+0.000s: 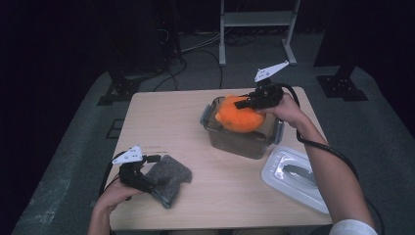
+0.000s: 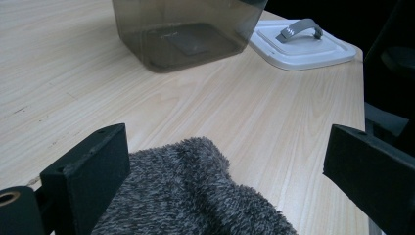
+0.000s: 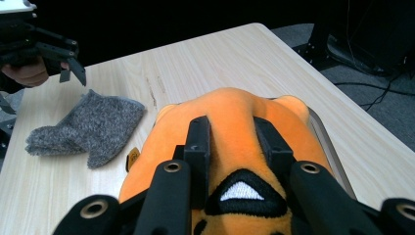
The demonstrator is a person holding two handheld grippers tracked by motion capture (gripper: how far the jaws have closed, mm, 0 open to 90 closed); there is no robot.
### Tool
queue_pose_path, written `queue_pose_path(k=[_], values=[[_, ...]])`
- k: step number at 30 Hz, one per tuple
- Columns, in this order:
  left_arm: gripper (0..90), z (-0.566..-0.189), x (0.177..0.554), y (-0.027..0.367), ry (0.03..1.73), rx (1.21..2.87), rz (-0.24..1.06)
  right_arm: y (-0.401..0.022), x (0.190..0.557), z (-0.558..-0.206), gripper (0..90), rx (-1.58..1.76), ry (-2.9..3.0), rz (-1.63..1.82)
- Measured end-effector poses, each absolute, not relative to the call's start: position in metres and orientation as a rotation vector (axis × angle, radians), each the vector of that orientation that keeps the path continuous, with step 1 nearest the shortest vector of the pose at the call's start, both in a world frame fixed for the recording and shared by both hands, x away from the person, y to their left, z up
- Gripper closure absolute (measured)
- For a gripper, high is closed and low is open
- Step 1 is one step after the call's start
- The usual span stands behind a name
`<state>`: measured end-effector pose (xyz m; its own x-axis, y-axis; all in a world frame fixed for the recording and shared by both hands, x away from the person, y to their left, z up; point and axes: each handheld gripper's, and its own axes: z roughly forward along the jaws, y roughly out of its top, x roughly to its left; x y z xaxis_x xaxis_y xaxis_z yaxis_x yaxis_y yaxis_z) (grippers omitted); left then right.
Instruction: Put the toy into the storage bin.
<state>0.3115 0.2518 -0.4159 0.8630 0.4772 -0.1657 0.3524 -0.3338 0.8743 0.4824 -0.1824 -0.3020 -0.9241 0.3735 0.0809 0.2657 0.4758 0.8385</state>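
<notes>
Right gripper (image 3: 230, 139) pinches orange plush (image 3: 235, 117)

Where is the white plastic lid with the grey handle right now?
In the high view the white plastic lid with the grey handle lies flat at the table's near right corner, beside the smoky clear plastic container and beneath the person's right forearm.

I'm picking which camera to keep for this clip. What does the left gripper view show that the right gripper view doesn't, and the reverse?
Left gripper view: the white lid with its grey handle, and the container's smoky wall.

Right gripper view: the orange plush toy, pinched by the right gripper, and the left gripper farther off.

Both: the grey fuzzy cloth and the wooden table.
</notes>
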Motion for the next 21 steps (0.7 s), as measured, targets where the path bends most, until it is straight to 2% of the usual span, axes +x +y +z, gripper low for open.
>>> queue_pose_path(k=[21], values=[[2.4, -0.416, 0.311, 0.251, 0.611, 1.956, 0.139, -0.179, 0.490, -0.329, 70.5, 0.611, 2.630, 1.394]])
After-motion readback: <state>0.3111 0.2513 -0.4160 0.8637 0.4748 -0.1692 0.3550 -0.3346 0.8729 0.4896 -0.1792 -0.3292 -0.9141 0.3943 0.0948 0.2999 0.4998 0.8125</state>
